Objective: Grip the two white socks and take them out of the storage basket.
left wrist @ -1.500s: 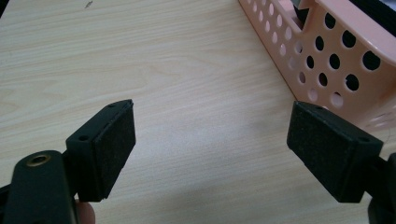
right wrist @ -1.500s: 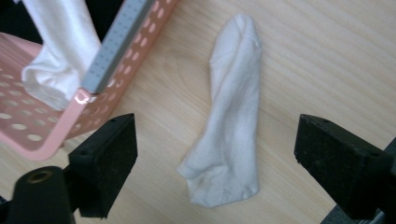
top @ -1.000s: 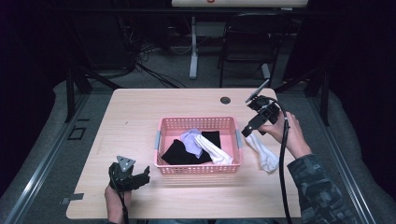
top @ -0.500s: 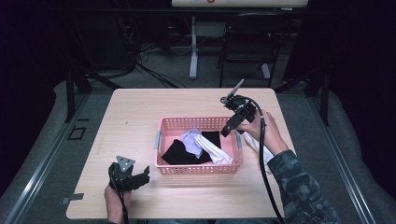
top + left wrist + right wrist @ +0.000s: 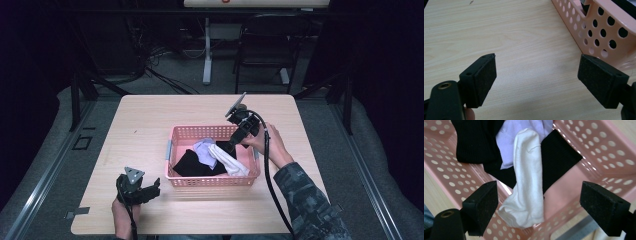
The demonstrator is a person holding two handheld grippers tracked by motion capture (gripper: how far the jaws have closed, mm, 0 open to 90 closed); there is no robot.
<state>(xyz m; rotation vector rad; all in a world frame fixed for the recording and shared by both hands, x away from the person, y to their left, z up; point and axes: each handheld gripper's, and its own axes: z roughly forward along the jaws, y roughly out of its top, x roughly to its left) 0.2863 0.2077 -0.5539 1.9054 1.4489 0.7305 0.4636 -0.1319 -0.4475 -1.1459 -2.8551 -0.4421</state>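
A pink perforated basket (image 5: pixel 175 134) stands mid-table and holds a black cloth (image 5: pixel 192 162), a lavender cloth (image 5: pixel 204 148) and a white sock (image 5: pixel 231 162). My right gripper (image 5: pixel 228 148) hangs over the basket's right part, pointing down into it. In the right gripper view its jaws (image 5: pixel 541 205) are wide apart and have just been closing. The white sock (image 5: pixel 526 185) lies below and between them, untouched by the pads, on the black cloth (image 5: pixel 474 142). My left gripper (image 5: pixel 152 189) stands open over bare table at the front left, left of the basket (image 5: pixel 604 27), and its jaws (image 5: pixel 541 77) hold nothing.
The wooden table (image 5: pixel 145 125) has free room left of and behind the basket. A bit of white cloth (image 5: pixel 600 235) shows outside the basket's wall in the right gripper view. A chair and cables stand on the floor beyond the far edge.
My right gripper has moved left and down, from over the table right of the basket to above the basket's right part. The left gripper has stayed put.
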